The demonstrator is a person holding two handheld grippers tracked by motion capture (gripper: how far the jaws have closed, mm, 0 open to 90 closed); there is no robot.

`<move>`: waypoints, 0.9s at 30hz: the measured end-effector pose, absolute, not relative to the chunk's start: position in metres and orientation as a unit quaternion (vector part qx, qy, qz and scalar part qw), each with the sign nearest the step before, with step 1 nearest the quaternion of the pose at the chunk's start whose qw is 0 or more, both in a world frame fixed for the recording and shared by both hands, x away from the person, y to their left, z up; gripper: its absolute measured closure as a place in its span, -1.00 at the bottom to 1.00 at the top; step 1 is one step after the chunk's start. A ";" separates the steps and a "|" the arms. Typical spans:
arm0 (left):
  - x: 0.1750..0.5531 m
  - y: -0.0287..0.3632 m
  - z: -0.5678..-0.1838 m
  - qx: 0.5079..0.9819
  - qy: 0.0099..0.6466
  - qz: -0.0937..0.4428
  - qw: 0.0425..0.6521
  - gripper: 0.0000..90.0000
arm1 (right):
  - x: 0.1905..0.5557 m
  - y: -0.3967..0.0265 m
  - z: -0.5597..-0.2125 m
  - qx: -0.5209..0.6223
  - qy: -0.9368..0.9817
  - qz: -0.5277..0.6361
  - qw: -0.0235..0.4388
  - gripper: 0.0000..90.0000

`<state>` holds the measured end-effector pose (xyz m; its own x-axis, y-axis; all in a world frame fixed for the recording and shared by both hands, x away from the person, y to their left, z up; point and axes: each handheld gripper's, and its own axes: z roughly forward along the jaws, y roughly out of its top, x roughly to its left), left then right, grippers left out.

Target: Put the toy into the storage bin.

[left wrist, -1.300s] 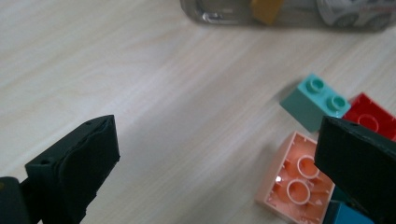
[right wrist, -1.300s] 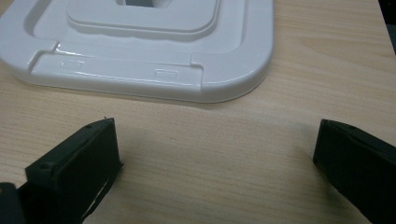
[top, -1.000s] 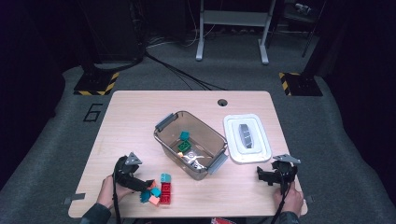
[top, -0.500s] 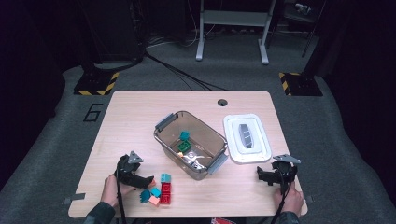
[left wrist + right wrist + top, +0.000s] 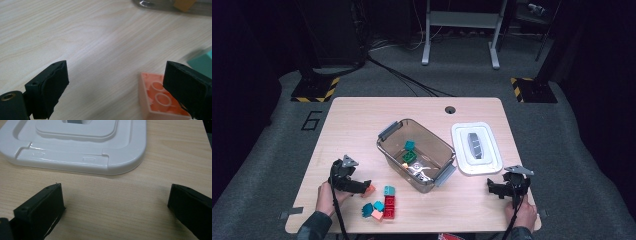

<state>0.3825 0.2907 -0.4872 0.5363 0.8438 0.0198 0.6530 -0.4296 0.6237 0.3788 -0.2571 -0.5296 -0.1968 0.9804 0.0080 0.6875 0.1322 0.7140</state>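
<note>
While the left gripper (image 5: 364, 186) rests at the table's (image 5: 362, 120) near-left edge, its tips reach a salmon brick (image 5: 369, 190) beside a small pile of bricks (image 5: 382, 205) in the high view; the right gripper (image 5: 491, 187) sits before the white lid (image 5: 476, 148). In the left gripper view, the jaws have just been closing, still wide, the upturned salmon brick (image 5: 160, 100) against the right-hand jaw. In the right gripper view, jaws gape over bare wood.

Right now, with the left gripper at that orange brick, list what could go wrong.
1. The orange brick lies off-centre against one jaw of the left gripper, whose jaws have just been closing; it may get pushed aside.
2. It lies hollow side up, so the pads might slip.
3. The teal brick close by could get bumped.
</note>
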 end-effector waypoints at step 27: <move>0.375 0.273 -0.501 0.854 0.438 0.113 0.256 0.30 | 0.379 -0.257 -0.530 0.585 0.712 0.302 0.243 -1.00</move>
